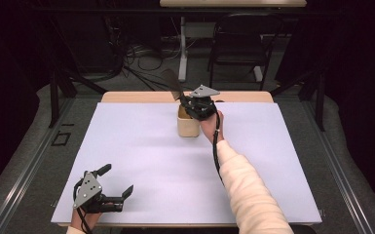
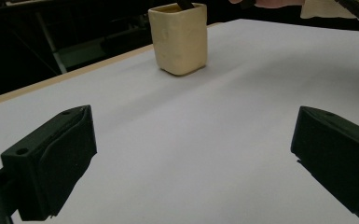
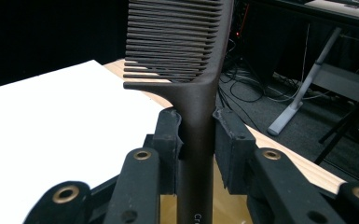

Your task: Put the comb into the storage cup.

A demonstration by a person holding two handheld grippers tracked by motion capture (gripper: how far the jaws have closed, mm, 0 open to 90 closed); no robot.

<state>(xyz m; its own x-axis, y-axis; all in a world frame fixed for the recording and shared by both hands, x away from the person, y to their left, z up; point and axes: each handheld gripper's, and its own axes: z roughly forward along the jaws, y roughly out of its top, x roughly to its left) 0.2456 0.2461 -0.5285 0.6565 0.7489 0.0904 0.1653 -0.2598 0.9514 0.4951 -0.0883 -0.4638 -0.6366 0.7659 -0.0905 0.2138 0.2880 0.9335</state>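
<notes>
While I watch from the high view, the table [image 1: 141, 161] takes up most of it, a pale sheet over a wooden top whose far edge shows bare. Near that far edge, about midway across, stands the cup [image 1: 187, 126], a cream, square-sided holder, upright. Just above it hangs my right hand-held gripper [image 1: 191, 105], and its jaws are pinched on the handle of the comb [image 1: 171, 83]. In the right gripper view the comb [image 3: 186, 56] is dark brown, its handle running straight down between the two pads towards the cup's mouth, its teeth above the jaws and sticking out to the left. I can't tell if the handle's end touches the cup's inside. My left hand-held gripper [image 1: 113, 181] sits at the near left corner, well apart from the cup, jaws spread wide with nothing between them.
</notes>
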